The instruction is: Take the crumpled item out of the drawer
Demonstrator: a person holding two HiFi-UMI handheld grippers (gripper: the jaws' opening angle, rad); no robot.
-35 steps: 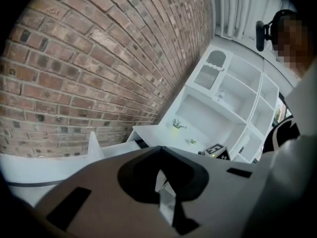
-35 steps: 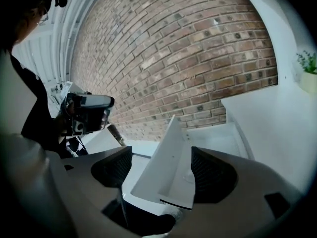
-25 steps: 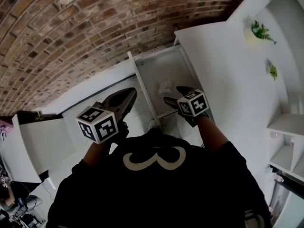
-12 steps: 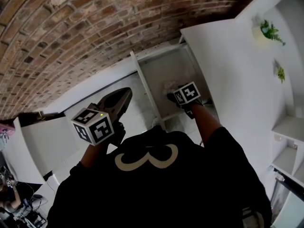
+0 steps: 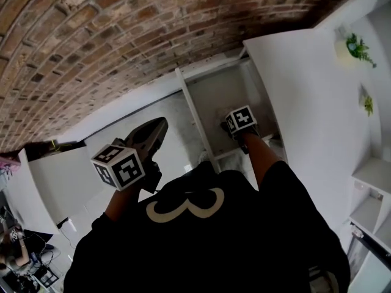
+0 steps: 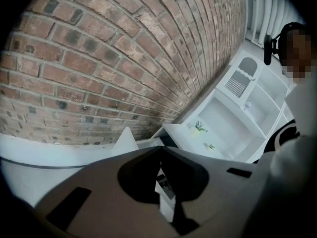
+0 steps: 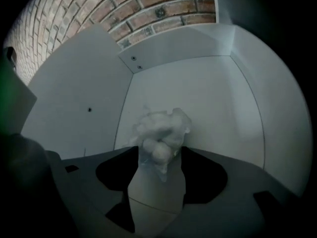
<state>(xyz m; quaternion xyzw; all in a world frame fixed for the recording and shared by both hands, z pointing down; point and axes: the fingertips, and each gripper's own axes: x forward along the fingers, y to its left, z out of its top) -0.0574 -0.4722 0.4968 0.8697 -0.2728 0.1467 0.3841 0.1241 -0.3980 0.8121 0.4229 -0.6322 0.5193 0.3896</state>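
The crumpled item (image 7: 161,130) is a white wad lying on the floor of the open white drawer (image 7: 198,98). In the right gripper view, my right gripper (image 7: 159,150) has its jaws on either side of the wad's near end and they are closing. In the head view, the right gripper (image 5: 229,124) reaches down into the drawer (image 5: 214,96) and its marker cube hides the wad. My left gripper (image 5: 156,127) hovers left of the drawer over the white top. Its jaws (image 6: 159,150) are shut with nothing in them.
A brick wall (image 5: 122,35) runs behind the drawer. To the right of the drawer is a white cabinet top (image 5: 299,78) with two small plants (image 5: 357,47) at its far side. White shelves (image 5: 372,182) stand at the far right. A white divider (image 5: 195,124) forms the drawer's left side.
My right gripper has gone forward and down into the drawer onto the wad, which its cube now hides in the head view. The left gripper has stayed about where it was.
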